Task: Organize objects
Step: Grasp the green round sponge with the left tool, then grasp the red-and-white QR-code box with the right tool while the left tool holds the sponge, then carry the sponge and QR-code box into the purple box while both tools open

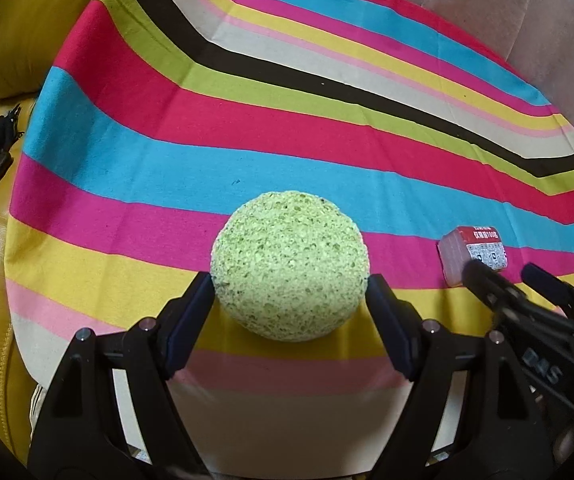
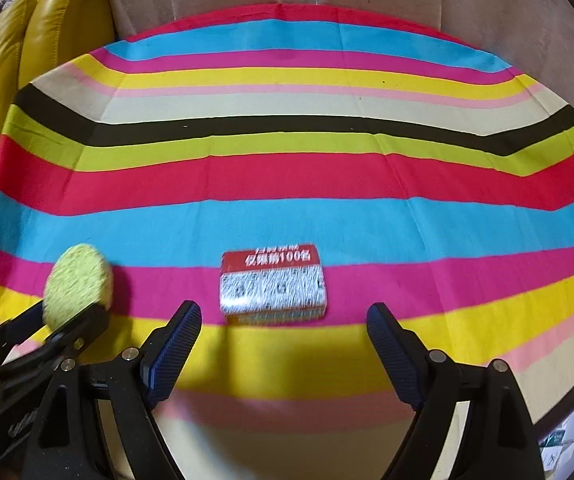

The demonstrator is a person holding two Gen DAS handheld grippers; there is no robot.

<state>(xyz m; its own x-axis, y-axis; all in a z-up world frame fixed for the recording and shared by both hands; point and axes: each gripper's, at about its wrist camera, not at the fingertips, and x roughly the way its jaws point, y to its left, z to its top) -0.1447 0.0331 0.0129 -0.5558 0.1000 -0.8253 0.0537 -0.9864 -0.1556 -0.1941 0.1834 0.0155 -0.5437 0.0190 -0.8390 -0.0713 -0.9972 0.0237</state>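
Left wrist view: I see my left tongs [image 1: 291, 292] closed on the green sponge ball [image 1: 290, 266], both pads touching its flanks; whether it rests on the striped cloth [image 1: 207, 152] or hangs just above it, I cannot tell.
Right wrist view: my right tongs [image 2: 283, 316] stand wide open and hold nothing, the red-and-white box [image 2: 273, 285] lying flat on the tabletop just ahead of the tips.
Ball risk: the sponge is soft and round, and I judge it is held low on its sides, so a quick swing could roll it out forward.
Squeeze risk: press harder and the foam will likely deform, then spring away on release and roll across the cloth.
Box risk: the box [image 1: 473, 254] lies broadside, so its long side must fit between the fingers; a slightly off approach could have one tip shove it instead of straddling it.
Cloth risk: a dragging tip may bunch the fabric and shift both things.
Crowding risk: the right tongs [image 1: 503, 270] show near my left in the left view; crossing paths could knock them together.
Blur: the right view is smeared, so my aim on the box is uncertain.
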